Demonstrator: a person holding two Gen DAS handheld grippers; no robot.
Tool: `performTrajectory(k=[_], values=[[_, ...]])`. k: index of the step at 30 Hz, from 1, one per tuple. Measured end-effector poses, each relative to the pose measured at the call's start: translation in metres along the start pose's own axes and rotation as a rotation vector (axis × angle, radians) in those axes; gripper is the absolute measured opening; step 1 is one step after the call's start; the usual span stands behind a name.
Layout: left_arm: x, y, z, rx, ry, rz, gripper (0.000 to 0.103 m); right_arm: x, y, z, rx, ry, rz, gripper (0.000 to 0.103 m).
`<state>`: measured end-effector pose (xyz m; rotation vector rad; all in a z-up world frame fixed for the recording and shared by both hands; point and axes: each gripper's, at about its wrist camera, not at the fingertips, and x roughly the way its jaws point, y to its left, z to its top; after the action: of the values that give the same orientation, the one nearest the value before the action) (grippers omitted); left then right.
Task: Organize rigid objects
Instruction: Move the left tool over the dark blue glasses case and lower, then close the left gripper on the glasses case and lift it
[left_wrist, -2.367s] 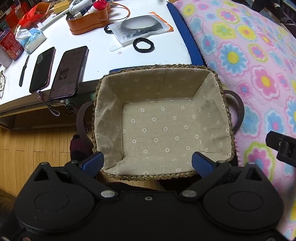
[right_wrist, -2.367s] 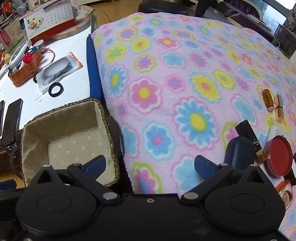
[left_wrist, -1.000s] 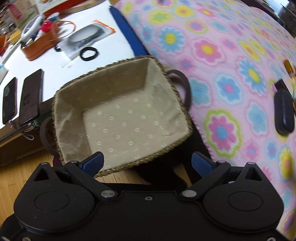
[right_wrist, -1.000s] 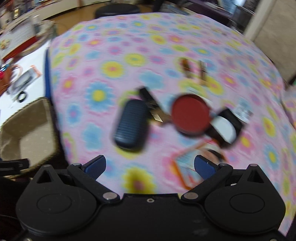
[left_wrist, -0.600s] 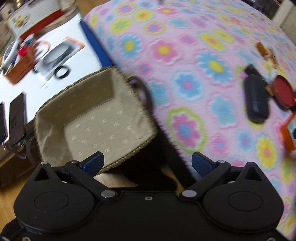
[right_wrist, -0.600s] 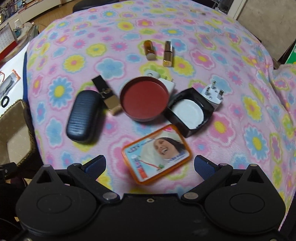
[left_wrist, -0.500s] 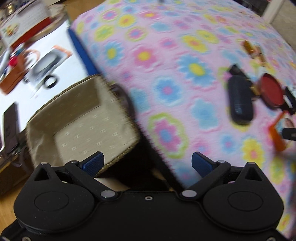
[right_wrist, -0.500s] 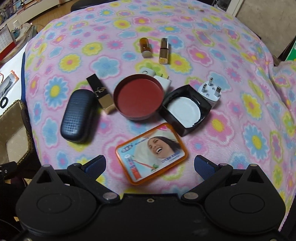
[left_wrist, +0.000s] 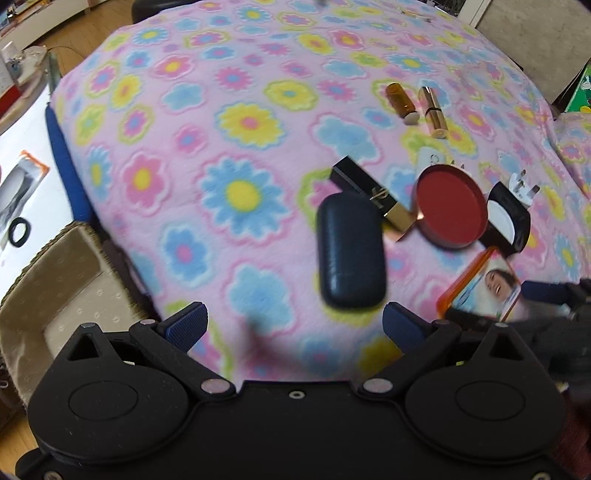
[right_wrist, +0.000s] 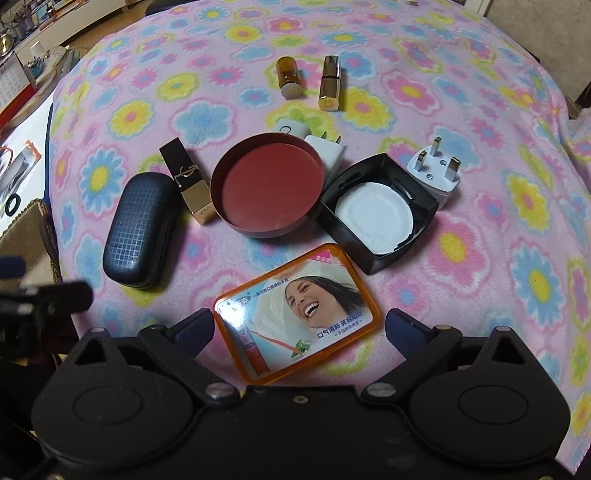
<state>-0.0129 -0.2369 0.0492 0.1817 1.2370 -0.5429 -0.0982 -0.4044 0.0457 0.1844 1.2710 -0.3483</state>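
Both handheld tongs hover spread and empty over a bed draped in a pink fleece blanket printed with flowers (right_wrist: 480, 92). The right gripper (right_wrist: 299, 328) hangs with its blue pads either side of an orange-rimmed rectangular tin bearing a toothpaste advert (right_wrist: 295, 314), the nearest item and probably the first pick. The left gripper (left_wrist: 293, 326) points at a dark navy textured glasses case (left_wrist: 351, 254) lying just ahead of its open jaws. Beyond sit a round red-lined lid (right_wrist: 269, 184), a black-and-gold lipstick box (right_wrist: 188, 181) touching it, an open black square compact with a white puff (right_wrist: 376, 210), a white three-pin plug adapter (right_wrist: 436, 170), a small amber bottle (right_wrist: 288, 79) and a gold lipstick tube (right_wrist: 330, 83). The cloth-lined woven basket (left_wrist: 55, 280), evidently their destination, waits empty at the bed's left edge beside a white table (left_wrist: 22, 147).
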Motion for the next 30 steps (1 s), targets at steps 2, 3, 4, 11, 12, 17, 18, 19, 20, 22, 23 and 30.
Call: performTrajectory(k=[2,3,4,11,12,17,18,19,20,22,23,30], values=[[0.006,-0.006,0.006,0.008,0.01,-0.003,0.097,0.001,0.0,0.0,-0.009,0.001,0.005,0.099],[0.009,-0.009,0.009,0.011,0.016,0.002,0.097,0.002,-0.001,0.001,-0.014,0.001,0.004,0.099],[0.012,-0.012,0.011,0.015,0.018,0.003,0.097,0.002,-0.002,0.0,-0.021,0.001,-0.003,0.099],[0.033,-0.028,0.023,0.044,0.053,0.026,0.097,-0.003,-0.032,-0.004,-0.024,0.015,-0.08,0.099],[0.036,-0.03,0.024,0.049,0.054,0.032,0.097,-0.005,-0.039,-0.005,-0.003,0.017,-0.092,0.099],[0.049,-0.035,0.027,0.063,0.076,0.048,0.094,-0.022,-0.06,-0.009,0.16,-0.017,-0.042,0.098],[0.052,-0.036,0.028,0.066,0.085,0.049,0.09,-0.023,-0.063,-0.009,0.198,-0.014,-0.021,0.098],[0.054,-0.036,0.028,0.066,0.09,0.051,0.09,-0.021,-0.065,-0.009,0.237,-0.005,-0.003,0.098],[0.055,-0.037,0.028,0.066,0.089,0.052,0.09,-0.019,-0.068,-0.009,0.277,0.011,0.016,0.098],[0.056,-0.037,0.028,0.067,0.087,0.051,0.09,-0.012,-0.072,-0.008,0.353,0.045,0.058,0.098],[0.056,-0.037,0.028,0.069,0.085,0.049,0.09,-0.008,-0.074,-0.008,0.39,0.056,0.069,0.098],[0.059,-0.036,0.03,0.081,0.084,0.018,0.084,0.008,-0.066,0.0,0.465,0.04,-0.005,0.084]])
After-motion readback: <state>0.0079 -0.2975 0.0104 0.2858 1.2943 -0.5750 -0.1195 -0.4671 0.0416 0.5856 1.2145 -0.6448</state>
